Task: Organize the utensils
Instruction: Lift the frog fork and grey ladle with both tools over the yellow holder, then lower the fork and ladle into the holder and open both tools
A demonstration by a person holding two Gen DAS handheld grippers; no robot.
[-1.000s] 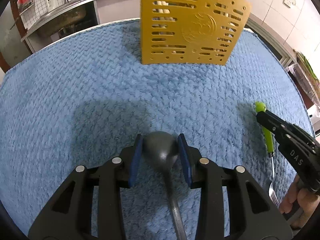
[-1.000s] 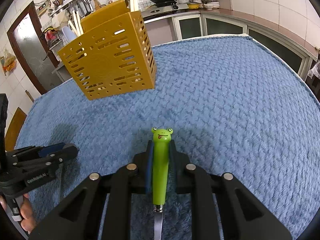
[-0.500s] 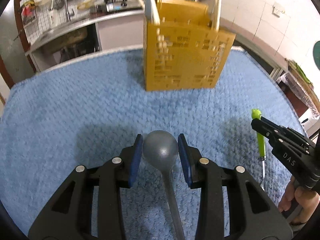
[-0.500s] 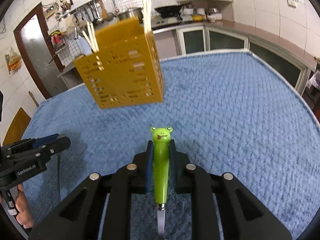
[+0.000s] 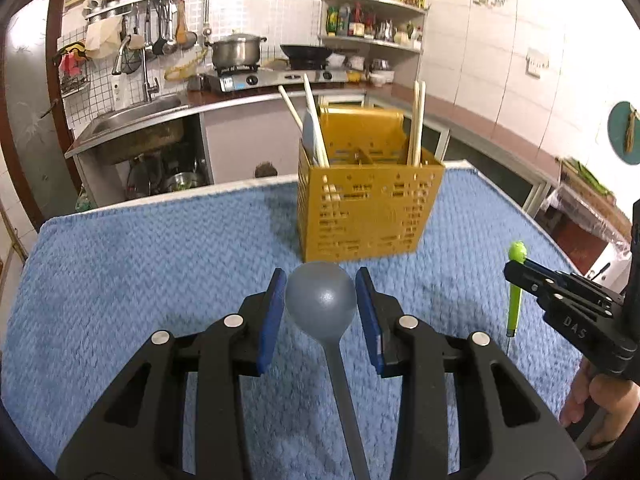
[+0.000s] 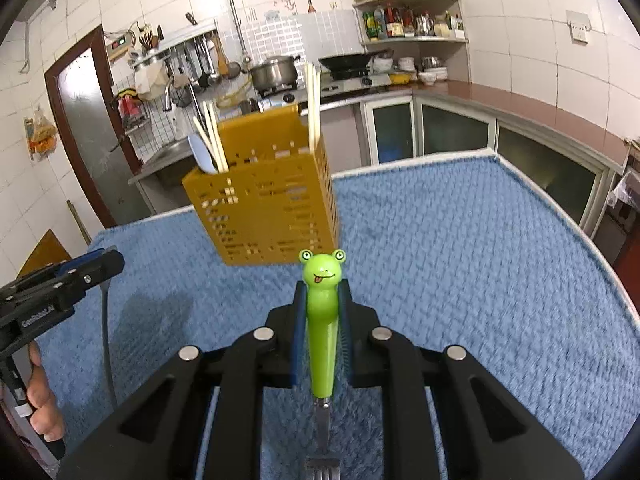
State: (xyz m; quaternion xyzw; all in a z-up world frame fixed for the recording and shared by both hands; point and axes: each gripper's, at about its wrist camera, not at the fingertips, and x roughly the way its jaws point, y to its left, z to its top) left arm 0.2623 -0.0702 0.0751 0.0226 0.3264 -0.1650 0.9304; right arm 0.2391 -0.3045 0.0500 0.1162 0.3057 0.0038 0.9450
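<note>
My left gripper (image 5: 321, 280) is shut on a grey spoon (image 5: 320, 308), its blue pads pressing the sides of the bowl while the handle runs back under the camera. My right gripper (image 6: 322, 294) is shut on the green frog-headed handle of a fork (image 6: 320, 340), tines toward the camera. Both utensils hang above the blue mat (image 5: 140, 264). A yellow slotted utensil holder (image 5: 368, 216) stands upright just beyond both grippers, with chopsticks (image 5: 416, 124) and a pale spoon in it. The right gripper (image 5: 516, 274) and fork (image 5: 515, 304) also show in the left wrist view.
The blue mat (image 6: 460, 248) covers the whole table, whose far edge lies behind the holder (image 6: 264, 216). Beyond are a sink (image 5: 132, 120), a stove with a pot (image 5: 236, 52) and counters. A hand (image 6: 44, 400) holds the left gripper (image 6: 106, 264) at the left edge.
Both grippers have risen and tilted upward with the spoon and fork still in them. The holder now shows whole with its open top, and the kitchen wall has come into view.
</note>
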